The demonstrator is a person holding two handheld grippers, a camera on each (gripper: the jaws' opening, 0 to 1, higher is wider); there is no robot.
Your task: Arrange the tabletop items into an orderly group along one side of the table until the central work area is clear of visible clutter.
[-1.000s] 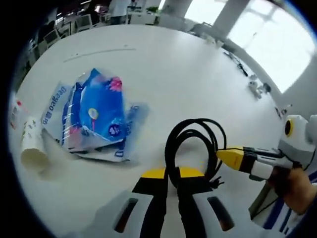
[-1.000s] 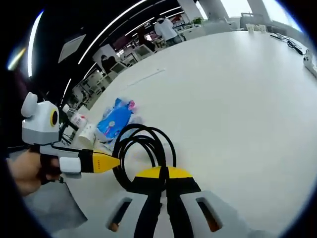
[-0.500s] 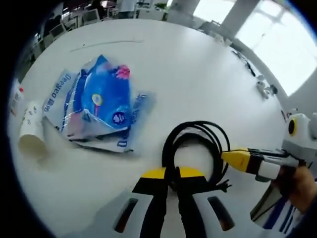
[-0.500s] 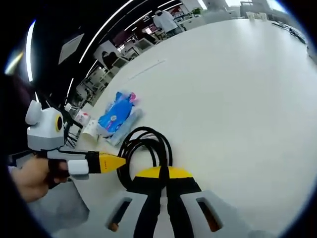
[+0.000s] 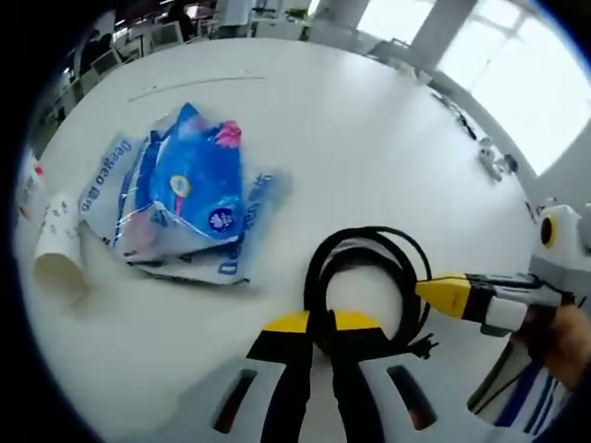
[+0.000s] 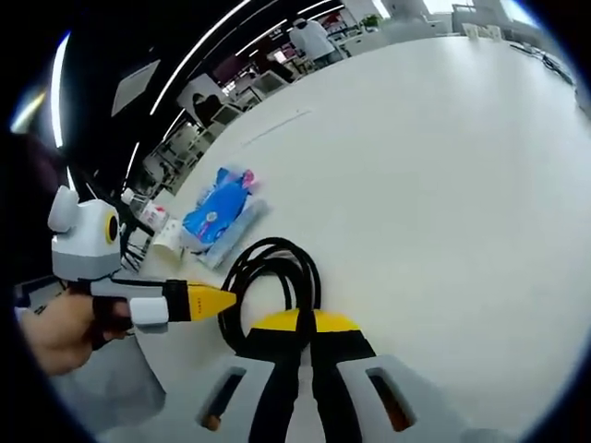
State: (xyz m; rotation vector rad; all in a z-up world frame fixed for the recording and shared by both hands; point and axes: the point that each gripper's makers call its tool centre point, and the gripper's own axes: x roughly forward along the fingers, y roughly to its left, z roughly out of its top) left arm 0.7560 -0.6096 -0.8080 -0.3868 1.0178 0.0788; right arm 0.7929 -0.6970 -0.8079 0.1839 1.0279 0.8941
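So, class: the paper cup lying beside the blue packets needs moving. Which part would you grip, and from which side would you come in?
The paper cup lies on its side on the table, open mouth toward the left gripper view's camera, left of the blue packets. Probably best to come from above and close the jaws across its tapered wall near mid-length, or pinch one jaw inside the rim, since the mouth is unobstructed.

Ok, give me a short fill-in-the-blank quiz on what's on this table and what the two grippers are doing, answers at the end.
1. Both the left gripper and the right gripper are shut on the coiled black ____.
2. The plastic tissue packs beside it are mostly ____ in colour.
3. The paper cup next to the packs is lying on its ____.
4. All of these things rest on a table whose colour is ____.

Missing words: cable; blue; side; white
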